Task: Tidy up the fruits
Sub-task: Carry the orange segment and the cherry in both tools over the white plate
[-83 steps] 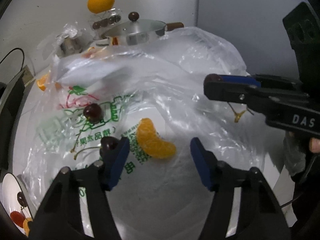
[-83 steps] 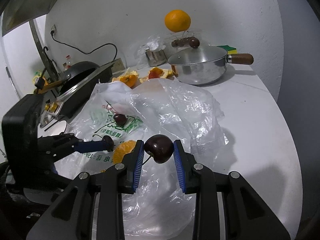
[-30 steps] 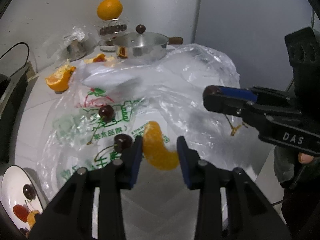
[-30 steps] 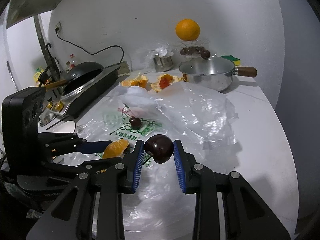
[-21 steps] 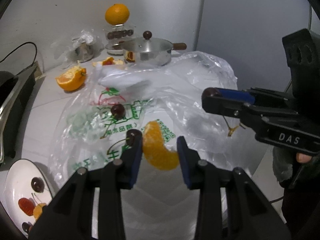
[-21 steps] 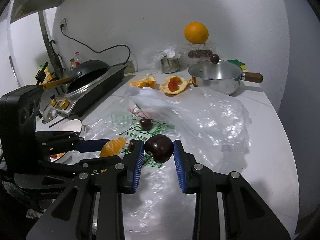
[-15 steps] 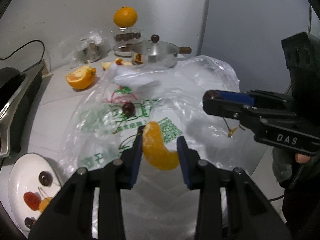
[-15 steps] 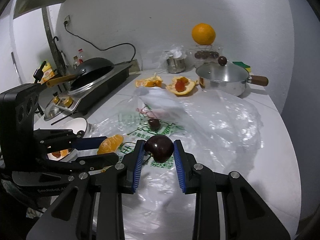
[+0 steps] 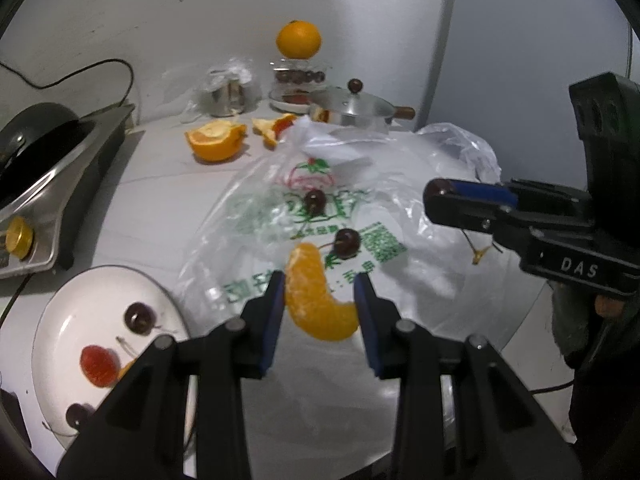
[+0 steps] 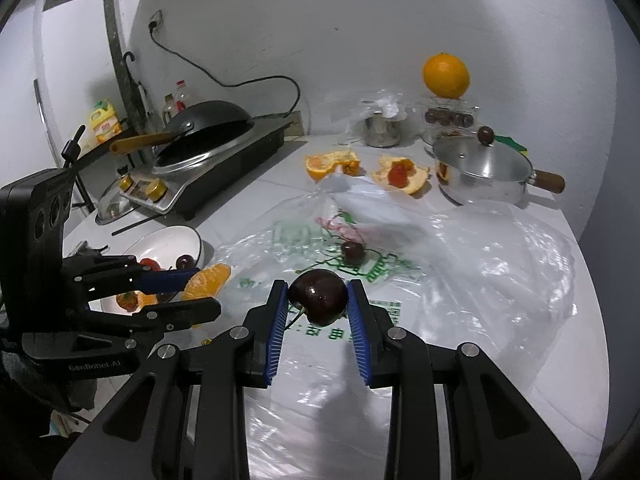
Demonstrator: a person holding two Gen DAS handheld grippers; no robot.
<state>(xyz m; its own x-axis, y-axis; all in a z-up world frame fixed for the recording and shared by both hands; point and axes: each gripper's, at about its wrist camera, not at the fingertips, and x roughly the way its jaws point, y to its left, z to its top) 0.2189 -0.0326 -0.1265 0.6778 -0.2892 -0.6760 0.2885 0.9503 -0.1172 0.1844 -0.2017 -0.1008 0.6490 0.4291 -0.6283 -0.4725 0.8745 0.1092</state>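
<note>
Three loose cherries [image 10: 318, 297], one orange segment [image 9: 318, 300], one plate [image 9: 48, 312].

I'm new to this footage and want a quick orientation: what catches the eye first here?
Each gripper holds fruit near the camera: the left gripper pinches an orange segment, and the right gripper clamps a dark cherry. Behind them a whole orange perches atop a glass container by the wall. A white plate with cherries sits at the left gripper's left.
</note>
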